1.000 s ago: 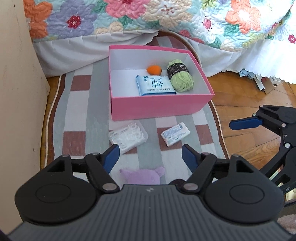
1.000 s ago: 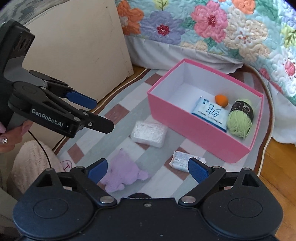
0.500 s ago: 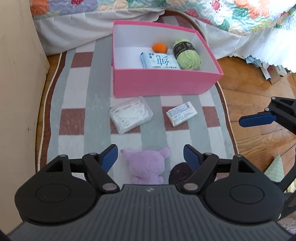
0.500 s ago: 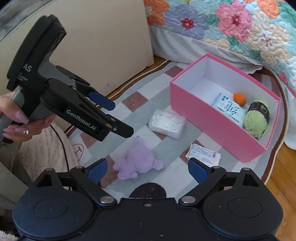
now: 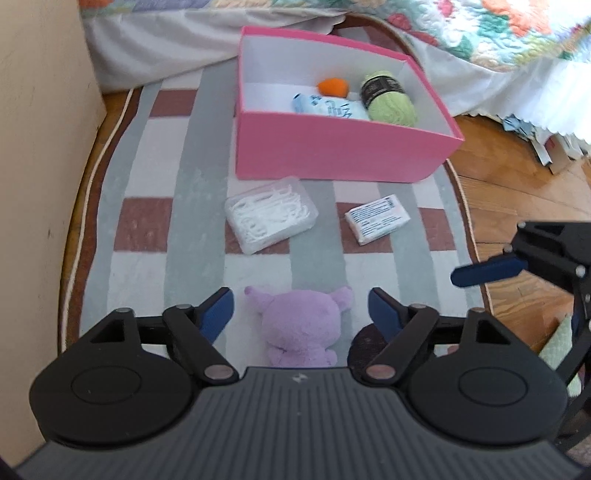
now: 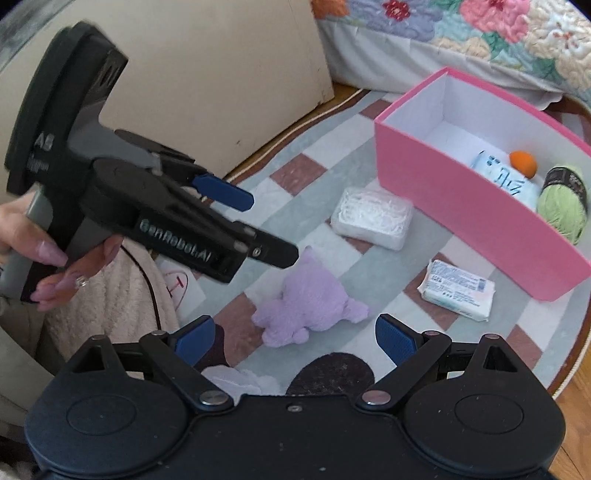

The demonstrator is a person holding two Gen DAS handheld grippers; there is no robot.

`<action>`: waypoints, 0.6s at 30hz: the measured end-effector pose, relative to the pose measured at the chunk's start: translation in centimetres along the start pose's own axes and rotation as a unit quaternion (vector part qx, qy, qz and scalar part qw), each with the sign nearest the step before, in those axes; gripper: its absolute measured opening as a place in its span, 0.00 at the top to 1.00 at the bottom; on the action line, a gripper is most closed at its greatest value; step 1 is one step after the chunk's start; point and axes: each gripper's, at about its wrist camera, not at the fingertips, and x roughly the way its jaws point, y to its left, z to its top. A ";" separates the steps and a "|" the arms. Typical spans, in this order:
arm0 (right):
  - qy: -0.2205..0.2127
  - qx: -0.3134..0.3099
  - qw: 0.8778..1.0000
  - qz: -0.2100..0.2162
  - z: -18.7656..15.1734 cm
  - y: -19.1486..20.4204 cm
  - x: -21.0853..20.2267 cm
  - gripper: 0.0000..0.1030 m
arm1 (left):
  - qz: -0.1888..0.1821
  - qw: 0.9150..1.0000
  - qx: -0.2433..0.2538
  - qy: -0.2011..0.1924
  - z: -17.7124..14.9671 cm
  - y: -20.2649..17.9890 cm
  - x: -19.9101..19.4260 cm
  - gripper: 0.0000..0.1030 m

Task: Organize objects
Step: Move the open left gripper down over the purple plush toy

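One pink box [image 5: 343, 155], with three things inside: one orange ball [image 5: 333, 87], one green ball of yarn [image 5: 389, 99] and one blue-and-white pack [image 5: 328, 109]. Three things out on the one striped rug [image 5: 147, 177]: one purple soft toy [image 5: 301, 326], one clear box of white picks [image 5: 271, 218] and one small white packet [image 5: 377, 218]. Two grippers, the left gripper [image 5: 300, 308] and the right gripper [image 6: 295, 338].

A bedroom: floral quilt [image 5: 498, 29] over bed, checked rug [image 5: 166, 206].
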 end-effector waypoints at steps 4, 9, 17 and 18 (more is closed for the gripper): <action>0.013 -0.020 1.000 -0.004 -0.1 0.3 1.3 0.07 | 0.010 1.000 -0.014 0.008 -0.3 1.1 1.0 0.16; 0.022 -0.014 1.000 0.005 -0.3 0.3 2.6 0.07 | 0.002 1.000 -0.024 0.020 -0.7 1.8 1.8 0.10; 0.037 0.008 0.999 0.025 -0.4 0.5 5.4 0.07 | -0.013 0.999 -0.026 0.046 -1.5 2.1 3.1 0.06; 0.040 0.012 0.999 0.027 -0.5 0.4 5.8 0.07 | -0.014 0.998 -0.027 0.050 -1.6 2.2 3.3 0.06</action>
